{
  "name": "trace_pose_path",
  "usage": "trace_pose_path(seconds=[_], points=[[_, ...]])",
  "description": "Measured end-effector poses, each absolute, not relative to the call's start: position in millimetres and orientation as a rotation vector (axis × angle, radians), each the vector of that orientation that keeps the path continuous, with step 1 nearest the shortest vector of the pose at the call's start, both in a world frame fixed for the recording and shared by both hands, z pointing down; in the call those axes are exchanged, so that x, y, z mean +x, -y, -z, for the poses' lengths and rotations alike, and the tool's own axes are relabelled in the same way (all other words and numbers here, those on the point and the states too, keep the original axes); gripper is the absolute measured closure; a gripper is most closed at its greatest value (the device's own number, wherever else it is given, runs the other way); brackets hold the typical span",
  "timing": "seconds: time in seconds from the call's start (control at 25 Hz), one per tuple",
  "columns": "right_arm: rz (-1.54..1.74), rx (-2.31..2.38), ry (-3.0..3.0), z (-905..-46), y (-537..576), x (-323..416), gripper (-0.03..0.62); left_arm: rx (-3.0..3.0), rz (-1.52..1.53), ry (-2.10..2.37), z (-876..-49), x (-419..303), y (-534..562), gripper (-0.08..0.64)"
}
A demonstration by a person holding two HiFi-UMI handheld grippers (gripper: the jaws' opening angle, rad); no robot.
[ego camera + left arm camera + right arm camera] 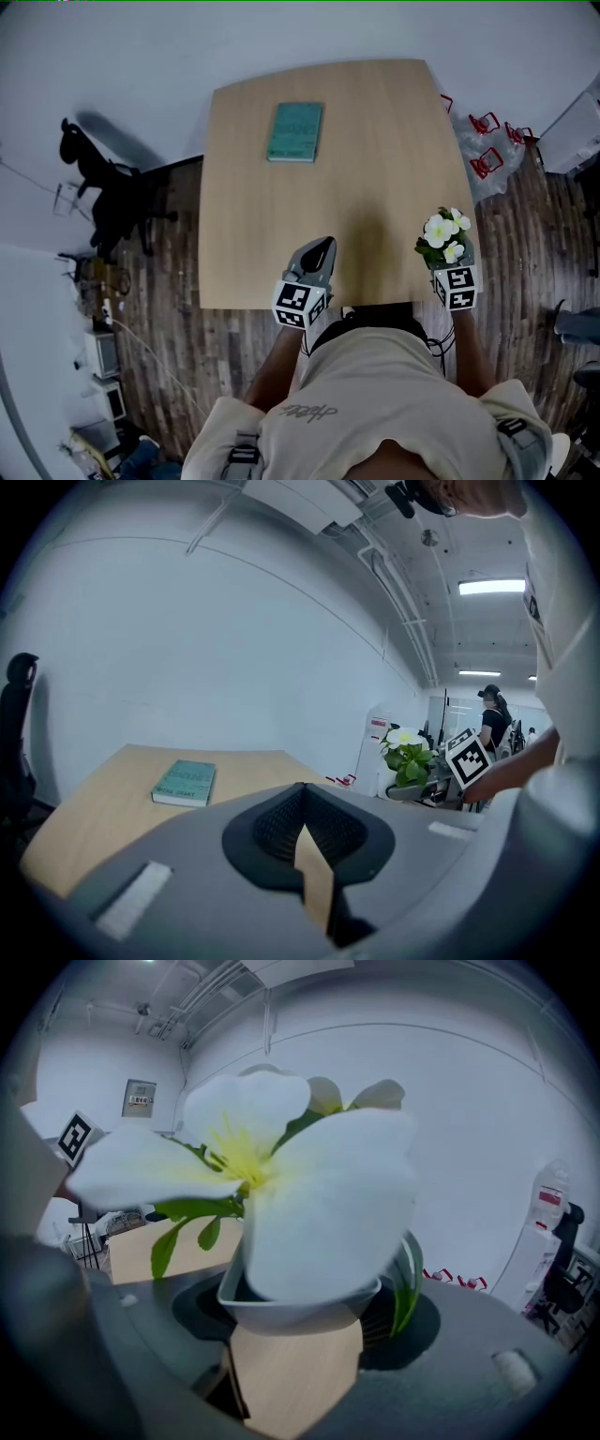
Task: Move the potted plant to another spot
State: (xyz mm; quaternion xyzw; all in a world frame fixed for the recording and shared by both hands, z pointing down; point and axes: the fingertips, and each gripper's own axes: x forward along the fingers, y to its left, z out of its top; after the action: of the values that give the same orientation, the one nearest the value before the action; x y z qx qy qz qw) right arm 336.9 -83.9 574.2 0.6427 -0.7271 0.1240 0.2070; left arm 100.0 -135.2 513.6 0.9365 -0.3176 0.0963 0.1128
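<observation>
My right gripper (305, 1326) has the potted plant (443, 236) in hand: its jaws stand wide apart and press on either side of the pale pot (298, 1301), with the white blooms and green leaves filling most of the right gripper view. From the head view the plant sits over the near right corner of the wooden bench (375, 141), right at its edge. In the left gripper view it shows against the room beyond, above the bench top, so I judge it lifted clear and not resting on anything. My left gripper (305, 822) hangs over the near edge of the bench, well apart from the plant, its jaws drawn together with nothing between them; only a sliver of bench shows through the gap behind the pads. The one other thing on the bench is a teal book (295, 131) lying flat towards the far side, left of centre. As I read it, the pick-up is done and the carry is under way. What remains is to choose an open patch of bench, clear of the book, lower the pot until it stands upright and steady, then release it and draw the right gripper back without catching the leaves.
</observation>
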Motion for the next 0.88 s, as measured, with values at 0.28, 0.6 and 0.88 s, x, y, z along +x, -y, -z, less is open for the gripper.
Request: trace_pose_path(seconds=[0.28, 0.6, 0.88], points=[[-0.366, 1.804, 2.007, -581, 69, 306, 0.250, 2.763, -0.273, 0.956, -514, 62, 135, 0.541], [-0.342, 1.760, 2.061, -569, 74, 294, 0.251, 2.701, -0.277, 1.027, -524, 46, 129, 0.541], [-0.346, 1.723, 2.107, -572, 81, 297, 0.250, 2.695, -0.311, 1.063, -511, 57, 121, 0.541]])
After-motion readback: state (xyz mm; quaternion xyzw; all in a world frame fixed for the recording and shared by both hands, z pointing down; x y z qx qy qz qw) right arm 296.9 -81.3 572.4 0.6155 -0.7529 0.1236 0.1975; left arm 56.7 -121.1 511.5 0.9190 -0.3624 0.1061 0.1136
